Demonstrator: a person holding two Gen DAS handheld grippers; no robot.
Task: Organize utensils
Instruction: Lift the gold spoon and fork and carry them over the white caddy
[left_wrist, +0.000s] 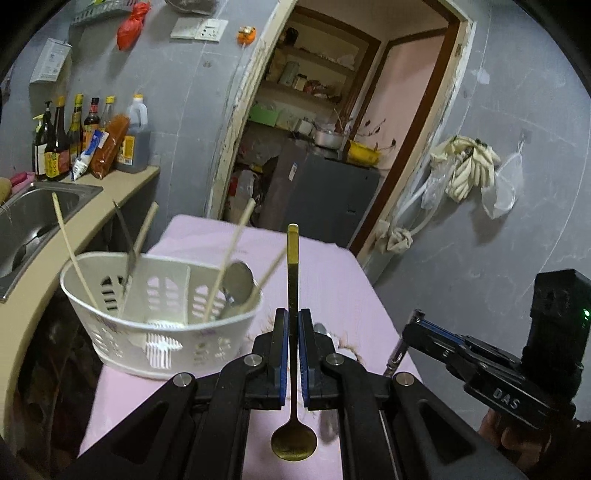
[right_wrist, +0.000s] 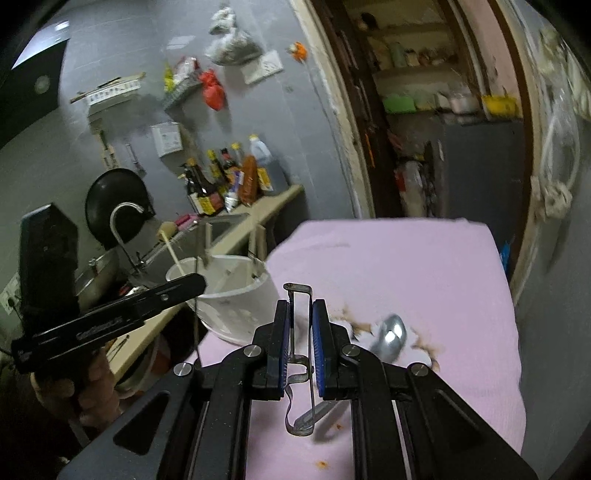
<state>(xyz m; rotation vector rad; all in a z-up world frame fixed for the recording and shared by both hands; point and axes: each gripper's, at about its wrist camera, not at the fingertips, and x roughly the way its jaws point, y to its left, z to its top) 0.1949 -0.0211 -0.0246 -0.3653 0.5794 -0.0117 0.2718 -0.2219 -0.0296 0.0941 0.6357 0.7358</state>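
White perforated plastic utensil basket, left on the pink-clothed bench: holds chopsticks and a steel spoon. Left hand-held gripper: clamped on slim black-and-gold spoon, raised. Right hand-held gripper: pinching a metal peeler, aloft. One large silver spoon remains on the cloth.
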